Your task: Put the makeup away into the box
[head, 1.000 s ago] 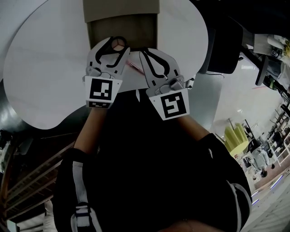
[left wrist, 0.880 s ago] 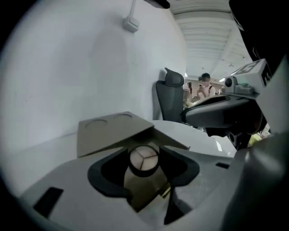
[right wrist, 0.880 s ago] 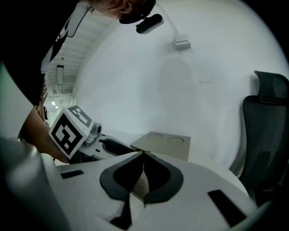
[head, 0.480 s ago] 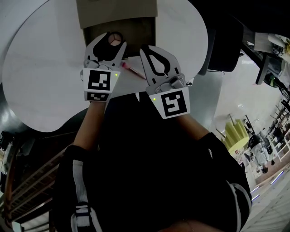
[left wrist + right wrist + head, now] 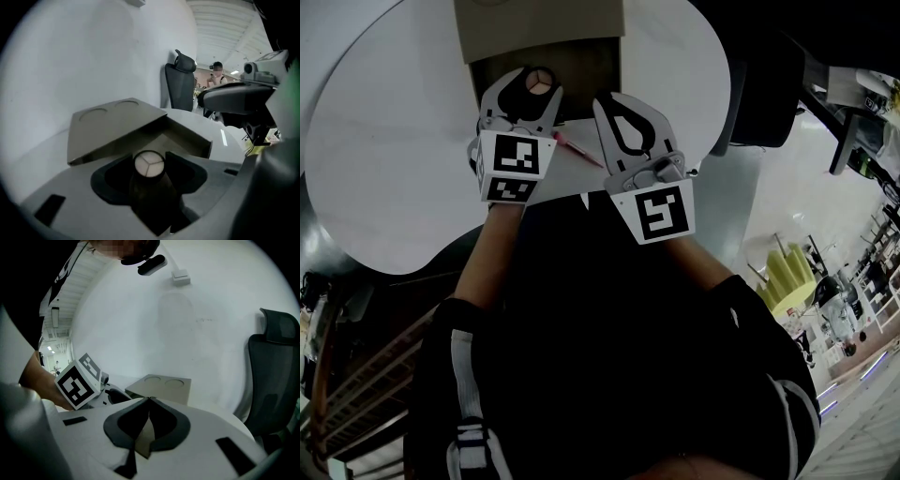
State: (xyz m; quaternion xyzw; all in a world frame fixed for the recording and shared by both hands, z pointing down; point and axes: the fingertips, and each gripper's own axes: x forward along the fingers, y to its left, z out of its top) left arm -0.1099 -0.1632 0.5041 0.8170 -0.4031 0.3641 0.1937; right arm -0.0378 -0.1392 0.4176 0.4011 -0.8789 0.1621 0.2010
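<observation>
Left claw point(image 5: 537, 81) clenched on a dark tube point(image 5: 149, 165), long axis aimed toward open box point(image 5: 112, 125) just ahead; right claw point(image 5: 149, 400) closed, empty.

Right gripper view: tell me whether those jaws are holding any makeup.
No, the right gripper has its jaws closed tip to tip with nothing clamped between them.

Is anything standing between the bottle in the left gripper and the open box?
Nothing visible does. The left gripper holds the dark bottle right at the open mouth of the box, and the lid is folded back, away from the path.
</observation>
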